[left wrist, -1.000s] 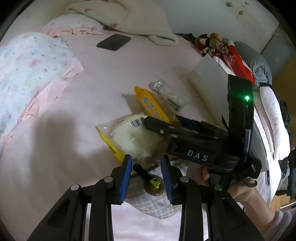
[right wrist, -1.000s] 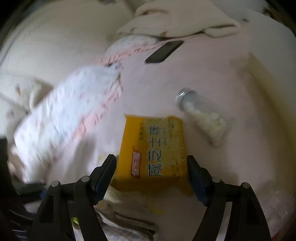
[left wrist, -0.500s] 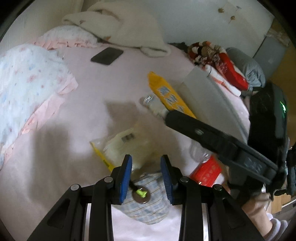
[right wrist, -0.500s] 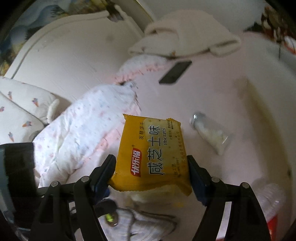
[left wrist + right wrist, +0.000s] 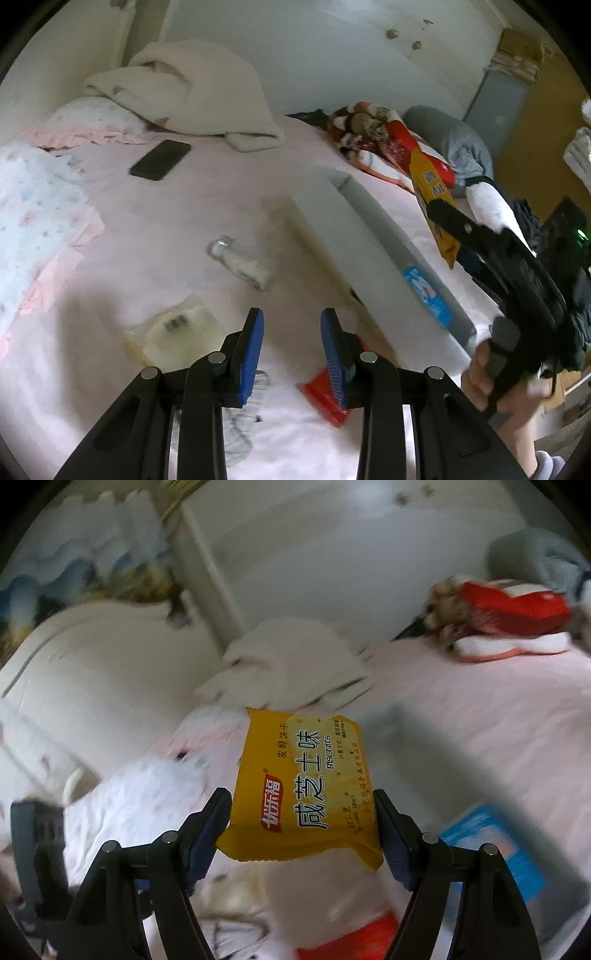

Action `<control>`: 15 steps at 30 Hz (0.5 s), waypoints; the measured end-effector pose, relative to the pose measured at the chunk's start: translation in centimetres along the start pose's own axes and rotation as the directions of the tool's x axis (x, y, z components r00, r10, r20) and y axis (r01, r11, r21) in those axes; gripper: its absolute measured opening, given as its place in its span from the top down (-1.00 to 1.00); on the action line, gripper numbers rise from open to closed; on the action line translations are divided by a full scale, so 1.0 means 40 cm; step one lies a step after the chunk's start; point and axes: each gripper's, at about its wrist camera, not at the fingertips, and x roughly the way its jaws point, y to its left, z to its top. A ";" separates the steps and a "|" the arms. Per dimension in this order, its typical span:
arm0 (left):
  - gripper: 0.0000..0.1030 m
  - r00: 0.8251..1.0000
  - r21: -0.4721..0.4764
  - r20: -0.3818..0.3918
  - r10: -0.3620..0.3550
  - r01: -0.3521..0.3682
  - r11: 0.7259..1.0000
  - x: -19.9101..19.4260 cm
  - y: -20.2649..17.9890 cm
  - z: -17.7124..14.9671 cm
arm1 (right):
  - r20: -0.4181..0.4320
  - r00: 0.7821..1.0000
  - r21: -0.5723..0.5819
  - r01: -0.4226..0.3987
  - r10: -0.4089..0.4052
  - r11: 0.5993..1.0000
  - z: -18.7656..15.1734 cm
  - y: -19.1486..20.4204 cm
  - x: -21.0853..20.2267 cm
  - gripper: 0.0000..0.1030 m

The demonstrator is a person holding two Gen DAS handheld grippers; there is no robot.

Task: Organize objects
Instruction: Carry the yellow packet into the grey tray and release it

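Black phone [image 5: 160,159] flat on pink bed [image 5: 229,199], near folded cream blanket [image 5: 195,92]. Red patterned clothes [image 5: 376,136] and grey bundle [image 5: 450,142] heaped at far edge. White wardrobe doors [image 5: 332,48] behind.

Home bedroom — bed with pink sheet [image 5: 229,206], floral quilt [image 5: 29,206], folded cream blanket [image 5: 192,92], padded headboard [image 5: 92,672]. Phone [image 5: 160,159] lying on sheet, clothes pile [image 5: 384,140] at far edge — white wardrobe doors [image 5: 332,48] behind.

Glossy plastic biscuit packet [image 5: 301,786]; matt cloth bedsheet [image 5: 229,206].
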 end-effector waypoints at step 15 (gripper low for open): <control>0.40 0.998 0.024 -0.065 -0.008 0.010 1.000 0.052 -0.028 -0.032 | -0.259 0.958 0.471 0.014 0.123 0.882 0.035 -0.258 0.201 -0.47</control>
